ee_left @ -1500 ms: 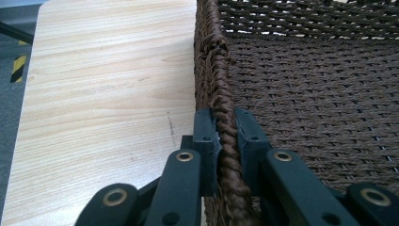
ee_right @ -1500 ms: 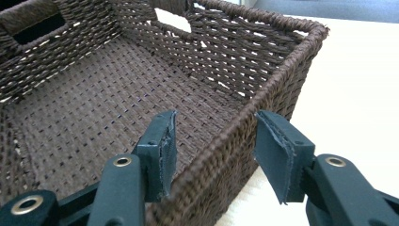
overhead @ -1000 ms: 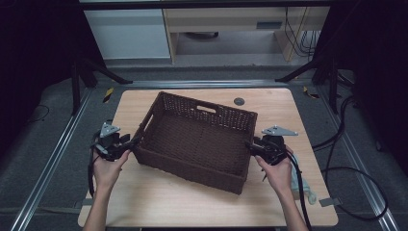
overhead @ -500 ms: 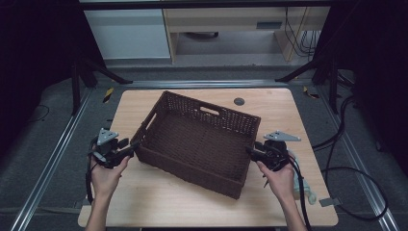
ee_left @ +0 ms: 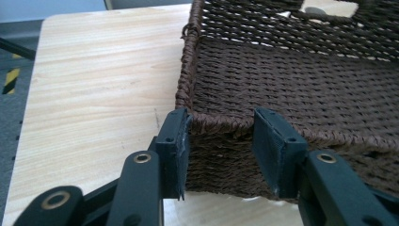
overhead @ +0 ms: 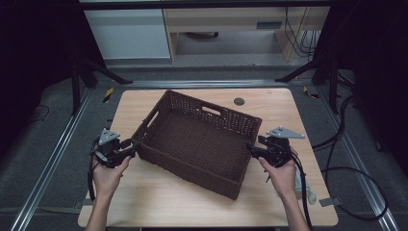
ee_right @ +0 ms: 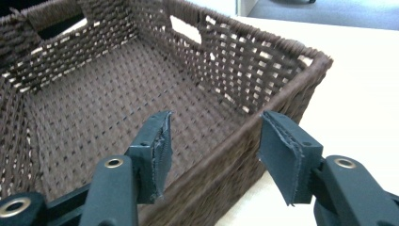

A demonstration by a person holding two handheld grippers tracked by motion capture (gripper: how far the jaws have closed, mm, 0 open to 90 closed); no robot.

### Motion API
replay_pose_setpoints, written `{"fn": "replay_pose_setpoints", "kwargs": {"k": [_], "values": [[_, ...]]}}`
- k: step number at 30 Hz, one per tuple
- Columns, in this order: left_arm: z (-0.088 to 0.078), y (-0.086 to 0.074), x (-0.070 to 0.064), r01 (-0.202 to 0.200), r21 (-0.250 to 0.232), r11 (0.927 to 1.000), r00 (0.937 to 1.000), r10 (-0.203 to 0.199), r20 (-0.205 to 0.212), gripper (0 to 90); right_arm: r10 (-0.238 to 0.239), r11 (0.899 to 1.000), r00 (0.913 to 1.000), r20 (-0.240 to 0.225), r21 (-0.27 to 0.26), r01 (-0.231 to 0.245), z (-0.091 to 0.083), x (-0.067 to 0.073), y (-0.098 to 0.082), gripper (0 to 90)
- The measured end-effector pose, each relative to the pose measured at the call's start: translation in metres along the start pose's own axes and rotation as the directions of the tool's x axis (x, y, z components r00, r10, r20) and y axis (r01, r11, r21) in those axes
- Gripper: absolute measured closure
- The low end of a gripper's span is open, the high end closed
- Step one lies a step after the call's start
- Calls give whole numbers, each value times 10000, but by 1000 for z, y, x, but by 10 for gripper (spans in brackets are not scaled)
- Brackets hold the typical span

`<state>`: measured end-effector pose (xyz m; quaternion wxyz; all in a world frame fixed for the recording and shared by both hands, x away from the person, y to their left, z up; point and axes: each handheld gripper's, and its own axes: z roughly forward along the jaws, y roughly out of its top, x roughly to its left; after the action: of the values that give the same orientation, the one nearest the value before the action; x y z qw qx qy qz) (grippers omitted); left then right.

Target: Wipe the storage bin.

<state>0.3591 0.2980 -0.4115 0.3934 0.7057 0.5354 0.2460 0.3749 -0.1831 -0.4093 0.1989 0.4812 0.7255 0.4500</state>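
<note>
So the basket point(overhead: 199, 142) is a dark brown woven thing, rectangular, shallow, with a thick braided rim and slot handles cut into its short walls. The weave is tight on the floor and looser up the sides, so light from the tabletop shows through the gaps. It sits roughly in the middle of the tabletop point(overhead: 159, 202), turned at an angle so one corner points toward me and nothing's inside it.

My left claw point(overhead: 131, 147) is at the basket's left corner. In the left gripper view point(ee_left: 221, 141) the two black jaws stand on either side of that corner, right at the rim where the braid turns. The left pad looks like it's against the weave, the right one sits a bit clear of it, so I'd call it loosely parted around the corner, not clamped. The jaws have just been easing apart a little.

My right claw point(overhead: 254, 150) is at the opposite side, on the right wall. In the right gripper view point(ee_right: 214, 146) one jaw is inside the basket, the other outside, with the rim running between them, and there's a visible gap on both sides. So it's straddling the wall with no pinch on it, and the jaws have just been opening.

The pads are flat dark rubber, a bit frayed at the edges. The tabletop is pale wood grain with rounded corners, and there's a small round grey cap point(overhead: 239, 101) set into it just beyond the basket's far wall. Dark floor and metal rails around that.
</note>
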Motion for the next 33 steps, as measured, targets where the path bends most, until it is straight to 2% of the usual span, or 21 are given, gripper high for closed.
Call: {"fn": "replay_pose_setpoints", "kwargs": {"k": [5, 10, 12, 14, 16, 23, 30, 33], "values": [[8, 5, -1, -134, -70, 9999, 9990, 131, -437, 562, 120, 9999, 9999, 64, -98, -119, 11, -7, 2, 428], [12, 9, 3, 34, -69, 10000, 9991, -37, -423, 560, 39, 10000, 9997, 221, -39, -38, 20, -10, 1, 439], [12, 8, 3, 30, -60, 10000, 9990, -32, -449, 550, 20, 10000, 9995, 330, -9, -20, 19, -10, 1, 490], [9, 7, 1, 106, -114, 9999, 9993, -110, -360, 543, -122, 9999, 9986, 517, 107, 117, 19, -10, -1, 515], [5, 6, -4, 126, -215, 9997, 9999, -125, 15, 523, -13, 9999, 9989, 469, 165, 6, 18, -10, -2, 522], [-3, 6, -27, -358, -322, 9988, 9981, 373, 498, 515, -18, 9996, 9986, 522, 284, 4, 13, -6, -4, 556], [8, 3, -35, -566, -64, 9984, 9970, 569, 521, 510, 16, 9992, 9982, 596, 396, -39, 6, -1, -7, 552], [10, 5, -35, -637, -105, 9979, 9976, 640, 281, 511, 56, 9987, 9991, 431, 495, -77, 5, -3, -5, 546]]}}
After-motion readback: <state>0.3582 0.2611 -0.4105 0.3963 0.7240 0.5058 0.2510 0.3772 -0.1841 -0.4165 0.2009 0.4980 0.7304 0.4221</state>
